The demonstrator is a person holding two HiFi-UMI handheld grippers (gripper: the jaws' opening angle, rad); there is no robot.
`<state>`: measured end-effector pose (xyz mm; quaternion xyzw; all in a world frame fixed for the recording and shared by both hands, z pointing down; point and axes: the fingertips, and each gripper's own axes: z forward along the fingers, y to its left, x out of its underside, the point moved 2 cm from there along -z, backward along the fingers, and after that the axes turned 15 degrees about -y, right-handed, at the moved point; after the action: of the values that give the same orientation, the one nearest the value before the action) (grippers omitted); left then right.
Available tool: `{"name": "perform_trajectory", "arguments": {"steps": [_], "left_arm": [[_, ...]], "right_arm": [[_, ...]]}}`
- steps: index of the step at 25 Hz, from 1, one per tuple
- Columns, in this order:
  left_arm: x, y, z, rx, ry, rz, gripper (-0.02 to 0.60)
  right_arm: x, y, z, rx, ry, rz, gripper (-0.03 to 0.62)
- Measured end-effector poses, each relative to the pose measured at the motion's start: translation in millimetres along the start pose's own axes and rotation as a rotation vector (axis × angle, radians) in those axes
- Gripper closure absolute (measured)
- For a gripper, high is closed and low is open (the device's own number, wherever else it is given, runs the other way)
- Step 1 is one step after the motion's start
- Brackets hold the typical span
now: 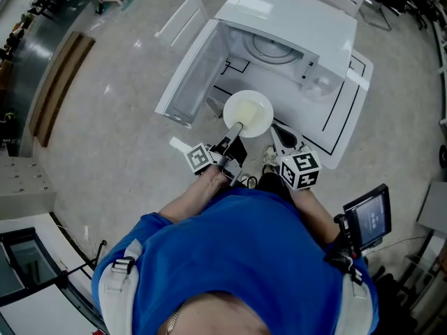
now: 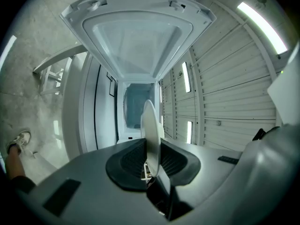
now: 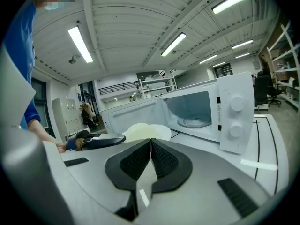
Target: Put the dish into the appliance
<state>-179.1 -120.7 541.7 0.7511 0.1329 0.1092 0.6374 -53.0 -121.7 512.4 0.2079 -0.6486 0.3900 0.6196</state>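
Note:
A pale cream dish point(image 1: 248, 113) hangs in front of the open white microwave point(image 1: 293, 26), held by its rim in my left gripper point(image 1: 232, 132). Along the left gripper's jaws the dish point(image 2: 151, 139) shows edge-on, pinched between the black pads, with the microwave cavity point(image 2: 137, 103) straight ahead. My right gripper point(image 1: 281, 139) sits just right of the dish with its jaws shut on nothing. In the right gripper view the dish point(image 3: 146, 131) lies beyond the shut gripper point(image 3: 151, 149), and the microwave point(image 3: 201, 109) stands open with its glass turntable point(image 3: 195, 121) bare.
The microwave door point(image 1: 188, 75) swings out to the left of the dish. The appliance stands on a white table point(image 1: 349, 110) with black line markings. A person in a blue shirt point(image 1: 237, 257) holds both grippers. A small screen point(image 1: 369, 217) sits at the right.

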Motion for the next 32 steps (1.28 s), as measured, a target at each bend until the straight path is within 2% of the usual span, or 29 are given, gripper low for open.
{"name": "perform_trajectory", "arguments": {"steps": [8,15,21,32], "left_arm": [[-10.4,18.3,55.8,-0.008,-0.008,0.013,0.508],[-17.1,21.3,75.3,-0.01,-0.003,0.026,0.508],[-19.0,37.2,109.2,-0.032,-0.007,0.029,0.508],[-27.2,60.8,147.9,-0.067,-0.01,0.032,0.508]], "right_arm": [[-9.2,-45.2,36.4,-0.001,-0.001,-0.012,0.592],[-12.6,-56.4,45.8,0.009,0.003,-0.02,0.592],[-13.2,-86.1,64.4,0.008,0.016,-0.017,0.592],[-10.4,-106.0,82.7,0.0,0.047,-0.02,0.592]]}}
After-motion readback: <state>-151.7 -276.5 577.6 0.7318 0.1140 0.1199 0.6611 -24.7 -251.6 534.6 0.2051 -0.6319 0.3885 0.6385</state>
